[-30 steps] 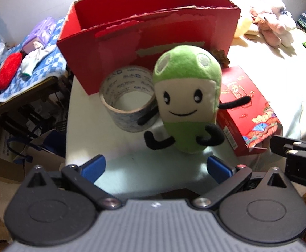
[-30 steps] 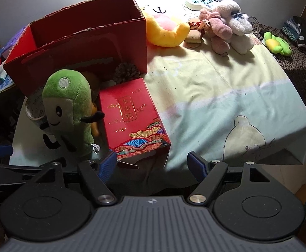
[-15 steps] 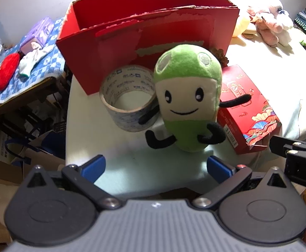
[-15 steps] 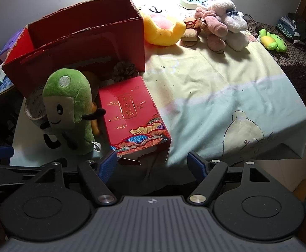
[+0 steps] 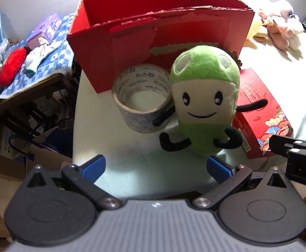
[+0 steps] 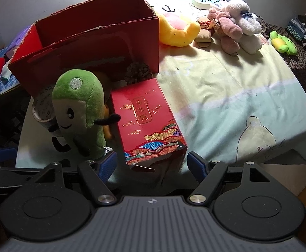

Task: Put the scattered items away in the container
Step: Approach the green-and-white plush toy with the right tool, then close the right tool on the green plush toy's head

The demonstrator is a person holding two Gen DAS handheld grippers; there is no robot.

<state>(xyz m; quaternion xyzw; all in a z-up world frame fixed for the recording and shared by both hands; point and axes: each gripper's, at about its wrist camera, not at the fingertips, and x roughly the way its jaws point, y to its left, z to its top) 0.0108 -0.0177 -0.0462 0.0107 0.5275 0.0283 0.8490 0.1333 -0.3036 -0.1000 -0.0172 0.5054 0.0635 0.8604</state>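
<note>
left gripper [image 5: 156,166] nearer green plush [image 5: 203,103] | pastel bedsheet [image 6: 237,96] | cluttered room

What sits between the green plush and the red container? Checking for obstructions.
A tape roll stands between green plush and red container, in the left wrist view.

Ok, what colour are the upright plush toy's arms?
Black, thin arms on the green-and-cream plush toy; clearest in the left wrist view.

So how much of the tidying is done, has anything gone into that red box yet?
Nothing looks done: what shows of the red box inside is bare. Both the left gripper and right gripper are open and hold nothing. Left to move: the green plush, tape roll, red gift box and pine cone, all in front of the box.
</note>
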